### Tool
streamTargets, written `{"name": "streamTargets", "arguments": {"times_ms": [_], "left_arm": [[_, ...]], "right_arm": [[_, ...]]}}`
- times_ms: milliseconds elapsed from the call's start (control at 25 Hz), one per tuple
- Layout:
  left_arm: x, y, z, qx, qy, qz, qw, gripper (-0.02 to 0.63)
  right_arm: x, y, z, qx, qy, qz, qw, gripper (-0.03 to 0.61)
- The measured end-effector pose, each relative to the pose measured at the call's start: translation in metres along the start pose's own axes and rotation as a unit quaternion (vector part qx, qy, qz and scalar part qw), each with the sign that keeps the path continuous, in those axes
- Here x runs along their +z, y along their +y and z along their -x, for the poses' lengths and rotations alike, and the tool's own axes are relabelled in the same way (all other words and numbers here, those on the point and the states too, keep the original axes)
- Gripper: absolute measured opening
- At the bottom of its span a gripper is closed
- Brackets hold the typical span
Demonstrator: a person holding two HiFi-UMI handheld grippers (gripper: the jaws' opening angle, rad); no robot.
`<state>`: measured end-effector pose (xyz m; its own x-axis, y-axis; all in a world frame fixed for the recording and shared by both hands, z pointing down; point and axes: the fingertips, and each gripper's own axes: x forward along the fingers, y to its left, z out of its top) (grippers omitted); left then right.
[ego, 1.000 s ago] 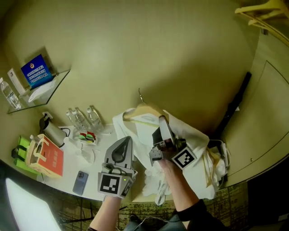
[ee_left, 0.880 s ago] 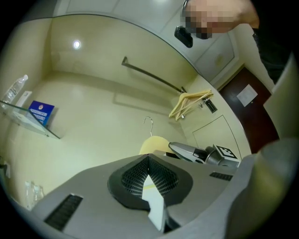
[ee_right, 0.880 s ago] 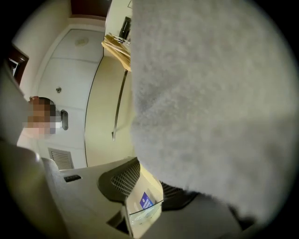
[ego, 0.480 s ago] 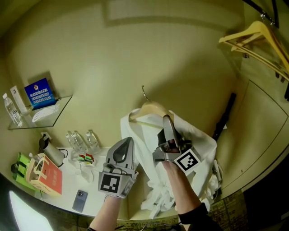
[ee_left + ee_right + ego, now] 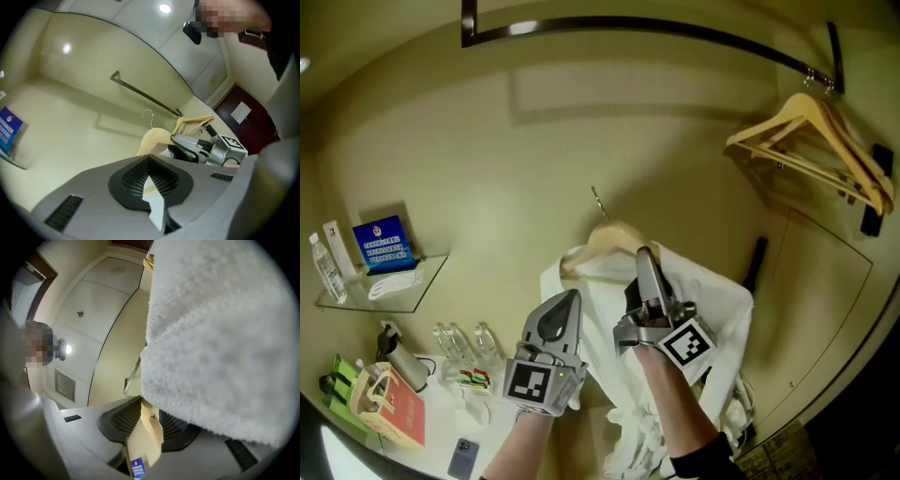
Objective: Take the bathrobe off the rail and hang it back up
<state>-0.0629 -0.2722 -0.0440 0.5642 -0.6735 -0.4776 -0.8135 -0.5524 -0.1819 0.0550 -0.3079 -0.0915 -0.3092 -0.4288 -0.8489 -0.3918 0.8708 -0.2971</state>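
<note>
Rail (image 5: 675, 28): a dark bar fixed high on the wall, with its long axis running side to side. It lies above and ahead of both sets of jaws, well apart from them.

Bathrobe (image 5: 712, 300): off the rail, draped on a wooden hanger (image 5: 602, 246). The cloth falls below and to the right of the right jaws.

Right gripper (image 5: 643, 258): the jaws are clamped on the pale wood of the hanger, which stands between the pads. Terry cloth lies against the right side of the jaws.

Left gripper (image 5: 569, 298): the jaws are closed. A pale sliver shows at the seam; whether it is cloth cannot be determined. It sits just beside the robe's left edge, lower than the right gripper.

Hook (image 5: 598, 199): it stands upright above the right jaws and to their left, nearer the rail than either gripper.

Assessment: the right hand bears the load and is the nearer one. The hook must go up and over the bar, crosswise to its long axis.
</note>
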Motion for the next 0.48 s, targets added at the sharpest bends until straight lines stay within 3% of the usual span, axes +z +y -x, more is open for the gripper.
{"name": "streamTargets", "arguments": {"times_ms": [480], "left_arm": [[0.063, -0.003, -0.047, -0.026, -0.037, -0.029, 0.9986, 0.002]], "right_arm": [[0.047, 0.031, -0.069, 0.026, -0.017, 0.030, 0.999, 0.147]]}}
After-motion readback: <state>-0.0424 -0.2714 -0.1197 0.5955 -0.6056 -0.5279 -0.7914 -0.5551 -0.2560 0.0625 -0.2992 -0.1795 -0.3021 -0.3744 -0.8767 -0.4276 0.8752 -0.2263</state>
